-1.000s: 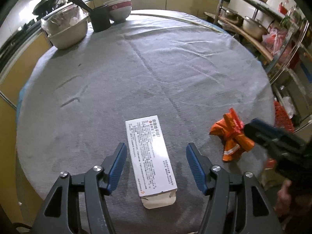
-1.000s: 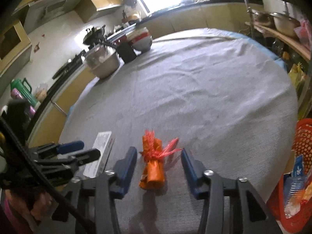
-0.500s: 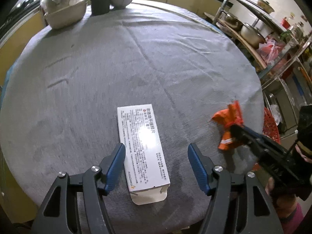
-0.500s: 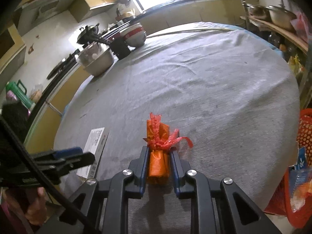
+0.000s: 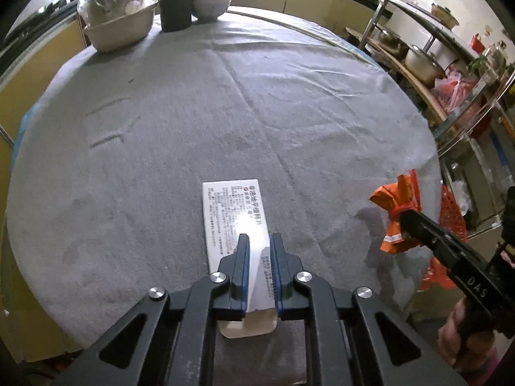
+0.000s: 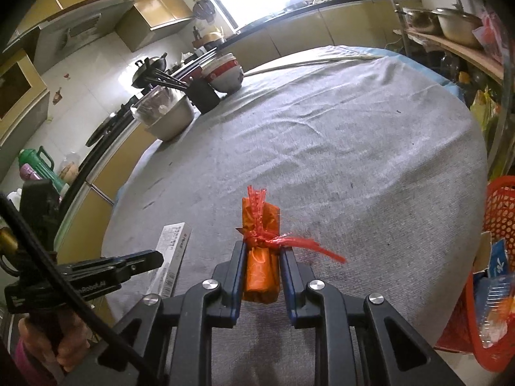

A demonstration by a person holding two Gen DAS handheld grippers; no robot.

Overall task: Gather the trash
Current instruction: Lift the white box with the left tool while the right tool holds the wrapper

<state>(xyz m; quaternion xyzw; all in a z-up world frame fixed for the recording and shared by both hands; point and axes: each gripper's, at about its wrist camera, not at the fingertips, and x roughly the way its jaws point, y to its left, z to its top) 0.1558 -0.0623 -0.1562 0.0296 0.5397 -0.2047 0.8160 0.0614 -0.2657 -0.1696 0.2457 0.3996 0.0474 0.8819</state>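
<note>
Left gripper closing on a flat white printed carton, lengthwise toward the steel basin; right gripper clamps crinkled orange wrapper, likewise aligned.

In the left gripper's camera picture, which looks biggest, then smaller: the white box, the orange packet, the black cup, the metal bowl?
1. white box, though it is nearest the camera
2. metal bowl
3. orange packet
4. black cup

The bowl is farther off, so really it may be larger.

Your flat white printed cardboard box lies near the round grey-clothed table's front edge; crumpled orange tied plastic wrapper right of it.
</note>
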